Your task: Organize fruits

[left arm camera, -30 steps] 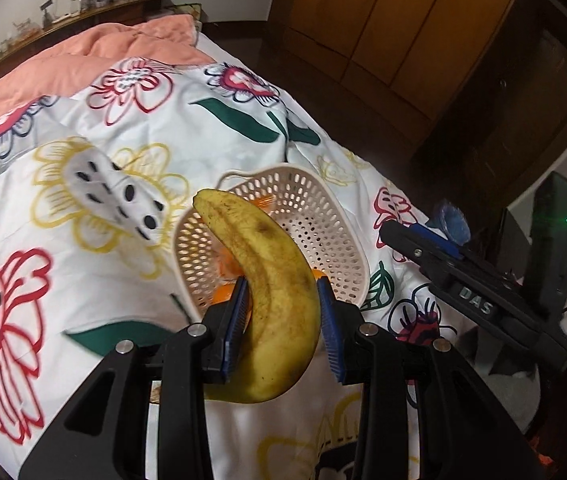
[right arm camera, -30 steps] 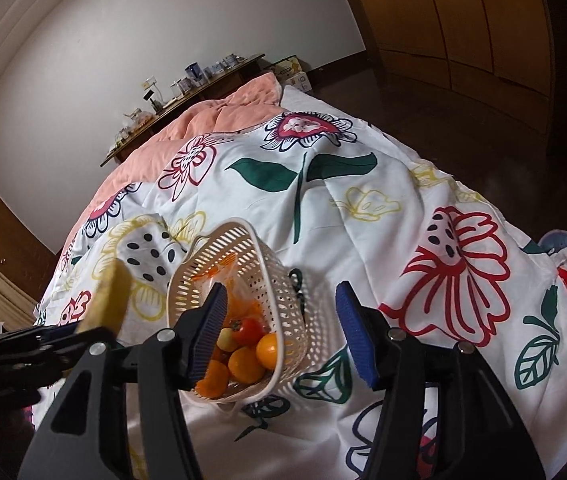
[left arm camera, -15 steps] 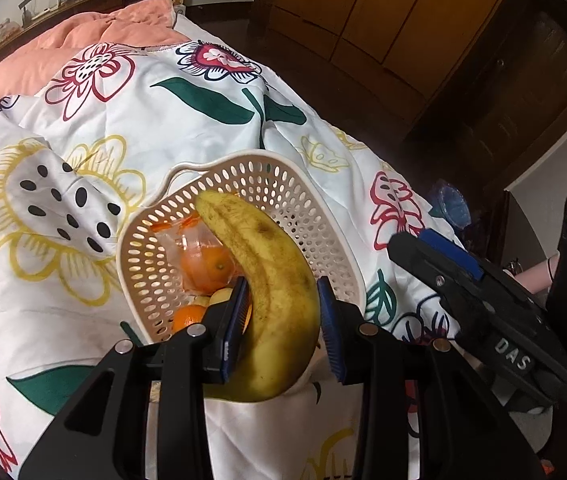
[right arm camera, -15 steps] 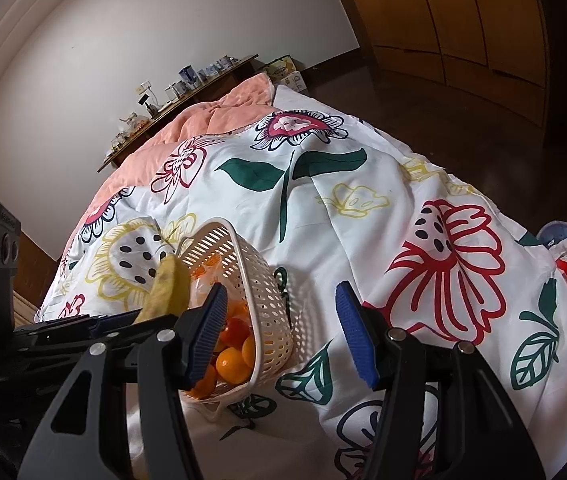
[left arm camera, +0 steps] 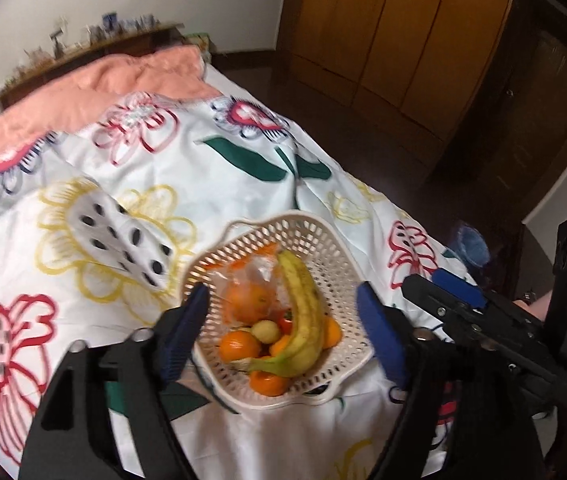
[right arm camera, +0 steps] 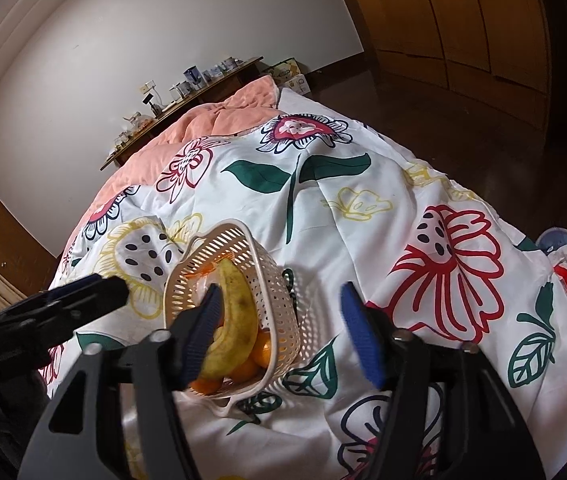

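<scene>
A yellow banana [left arm camera: 303, 316] lies in the cream perforated basket [left arm camera: 335, 240] on top of several oranges [left arm camera: 239, 346] and a bagged orange [left arm camera: 249, 298]. My left gripper [left arm camera: 283, 332] is open and empty, its blue pads on either side of the basket, just above it. In the right wrist view the banana [right arm camera: 235, 312] and basket [right arm camera: 275, 304] sit at lower left, and my right gripper [right arm camera: 279, 336] is open and empty beside the basket. The left gripper's arm [right arm camera: 55, 308] shows at the left there.
The basket stands near the front edge of a bed with a floral cover [left arm camera: 163, 184] and a pink blanket [left arm camera: 95, 92] at the far end. Wooden wardrobes [left arm camera: 403, 40] stand to the right. A cluttered shelf [right arm camera: 187, 88] runs along the back wall.
My left gripper has opened and let go of the banana, which now lies in the basket. The gripper has drawn back a little. The right gripper has stayed open.
</scene>
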A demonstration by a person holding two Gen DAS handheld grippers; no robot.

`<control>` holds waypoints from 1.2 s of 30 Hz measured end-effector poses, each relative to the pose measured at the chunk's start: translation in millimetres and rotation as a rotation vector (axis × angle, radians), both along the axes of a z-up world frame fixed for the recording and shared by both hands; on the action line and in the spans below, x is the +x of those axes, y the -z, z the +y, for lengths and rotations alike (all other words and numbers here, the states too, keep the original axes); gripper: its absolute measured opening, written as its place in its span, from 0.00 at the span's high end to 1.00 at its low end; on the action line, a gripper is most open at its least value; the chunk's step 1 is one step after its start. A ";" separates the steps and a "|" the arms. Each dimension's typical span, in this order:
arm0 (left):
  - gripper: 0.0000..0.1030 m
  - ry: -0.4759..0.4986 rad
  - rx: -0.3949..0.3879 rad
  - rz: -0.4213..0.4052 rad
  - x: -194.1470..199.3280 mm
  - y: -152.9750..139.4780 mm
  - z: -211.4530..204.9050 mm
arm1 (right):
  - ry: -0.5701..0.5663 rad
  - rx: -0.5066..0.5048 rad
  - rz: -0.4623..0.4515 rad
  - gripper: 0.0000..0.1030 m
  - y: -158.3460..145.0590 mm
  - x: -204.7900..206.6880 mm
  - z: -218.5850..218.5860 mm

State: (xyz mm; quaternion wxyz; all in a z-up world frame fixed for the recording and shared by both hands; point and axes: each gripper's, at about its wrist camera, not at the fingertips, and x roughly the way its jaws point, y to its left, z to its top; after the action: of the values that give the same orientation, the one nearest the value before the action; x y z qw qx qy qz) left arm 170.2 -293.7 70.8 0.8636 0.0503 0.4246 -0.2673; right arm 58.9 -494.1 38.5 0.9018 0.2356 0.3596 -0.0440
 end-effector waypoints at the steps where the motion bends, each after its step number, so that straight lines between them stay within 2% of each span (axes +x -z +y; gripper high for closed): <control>1: 0.18 -0.009 0.014 -0.029 -4.2 -2.6 3.3 | -0.002 -0.004 -0.002 0.33 -0.8 -0.6 1.4; 3: 0.10 -0.030 0.040 -0.075 -11.6 -6.3 10.2 | -0.013 -0.016 -0.003 0.32 -2.8 -1.6 5.9; 5: 0.07 -0.050 0.048 -0.100 -17.8 -9.5 18.9 | -0.029 -0.023 -0.003 0.28 -5.0 -2.3 10.1; 12: 0.04 -0.135 0.079 -0.174 -35.5 -18.1 46.8 | -0.066 -0.103 -0.007 0.15 -13.7 -8.1 28.3; 17: 0.03 -0.176 0.133 -0.245 -53.0 -19.1 59.7 | -0.100 -0.173 -0.007 0.11 -19.4 -14.1 42.4; 24: 0.03 -0.232 0.170 -0.249 -68.5 -8.4 81.7 | -0.203 -0.289 0.054 0.11 -8.0 -23.7 73.3; 30: 0.03 -0.240 0.215 -0.253 -78.8 3.6 87.9 | -0.244 -0.303 0.076 0.11 -0.8 -27.6 91.3; 36: 0.03 -0.254 0.217 -0.248 -84.1 6.6 91.7 | -0.250 -0.321 0.089 0.11 0.4 -31.3 98.1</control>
State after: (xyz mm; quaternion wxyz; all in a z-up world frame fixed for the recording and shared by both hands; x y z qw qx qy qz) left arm 86.2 -202.0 64.1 0.9255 0.1215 0.3443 -0.1006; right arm 27.6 -396.0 38.1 0.9094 0.0403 0.4139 0.0012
